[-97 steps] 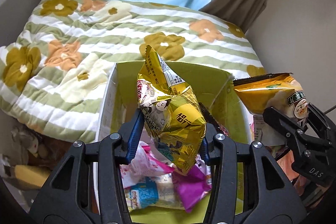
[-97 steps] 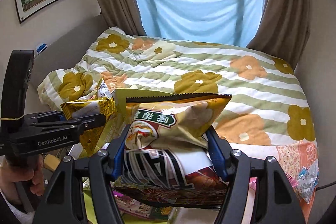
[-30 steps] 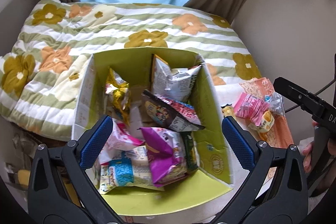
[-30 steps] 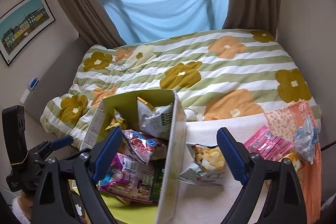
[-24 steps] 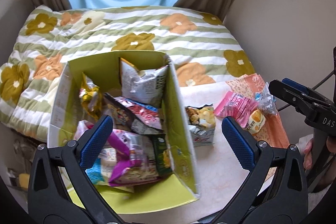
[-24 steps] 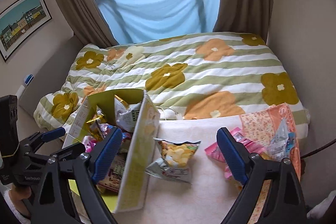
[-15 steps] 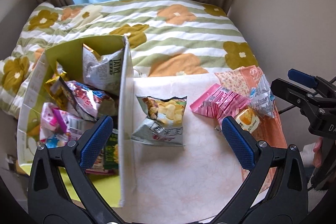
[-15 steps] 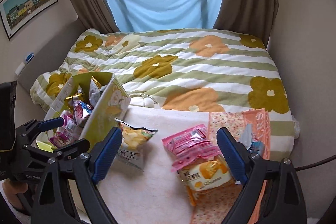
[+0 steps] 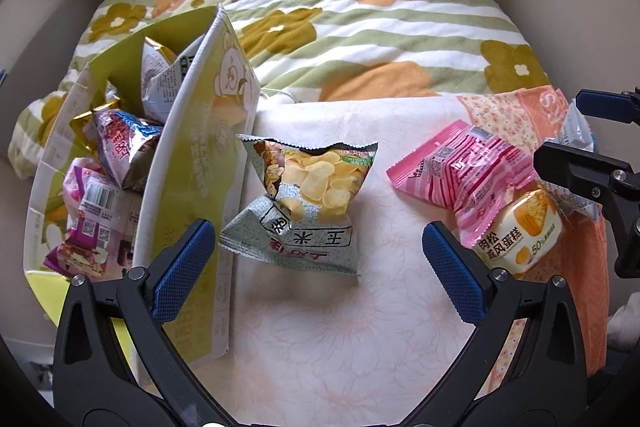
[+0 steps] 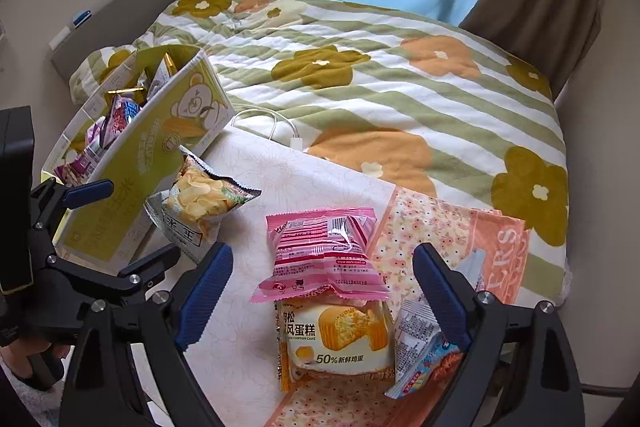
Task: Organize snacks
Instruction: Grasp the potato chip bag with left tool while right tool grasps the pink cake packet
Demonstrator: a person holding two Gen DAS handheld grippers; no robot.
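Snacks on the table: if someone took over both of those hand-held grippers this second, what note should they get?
Left hand-held gripper: open, holding nothing, above the chip bag.
Right hand-held gripper: open, holding nothing, above the pink packet and the cake packet.
Done: several snack bags sit in the green box at the left of the table.
Left: the chip bag lies just right of the box; the pink packet overlaps the cake packet; a blue-and-white wrapper lies on the floral cloth. All four are still outside the box.
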